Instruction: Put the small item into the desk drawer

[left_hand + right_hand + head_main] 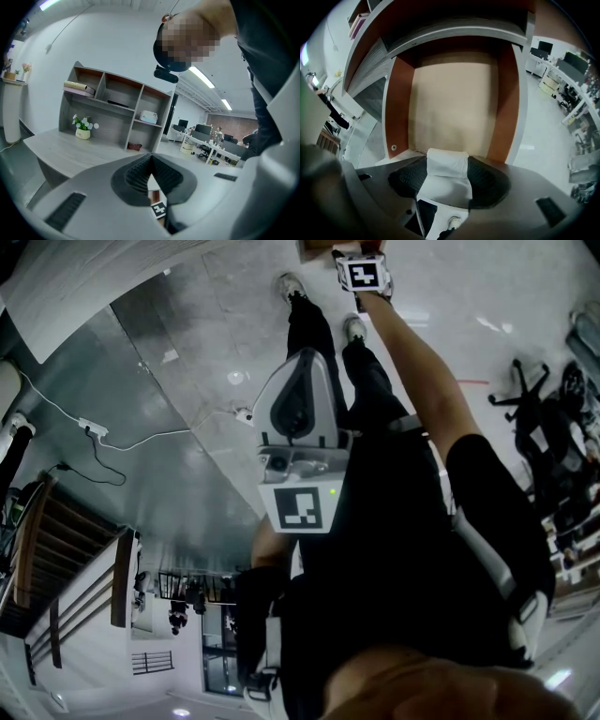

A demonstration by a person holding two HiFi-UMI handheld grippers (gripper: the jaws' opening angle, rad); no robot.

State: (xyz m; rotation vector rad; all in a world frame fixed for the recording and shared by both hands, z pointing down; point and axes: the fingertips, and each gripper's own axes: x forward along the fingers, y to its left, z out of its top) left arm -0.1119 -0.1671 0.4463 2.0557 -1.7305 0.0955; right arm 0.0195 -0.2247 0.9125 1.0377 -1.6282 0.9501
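Observation:
In the right gripper view my right gripper (447, 161) is shut on a small white wrapped item (446, 176). It hangs just over the open desk drawer (452, 101), which has a pale wood bottom and red-brown side walls. From the head view the right gripper (362, 261) is stretched out at the top edge, beside a corner of the drawer (317, 247). My left gripper (306, 362) is held close to the body, above the legs. In its own view the left gripper (151, 163) shows its ribbed pads meeting at the tips with nothing between them.
The grey desk top (61, 145) carries a shelf unit (117, 110) with a flower pot (83, 130), books and a small box. Office desks and chairs (206, 140) stand further back. A power strip and cable (94, 430) lie on the glossy floor beside a stair rail.

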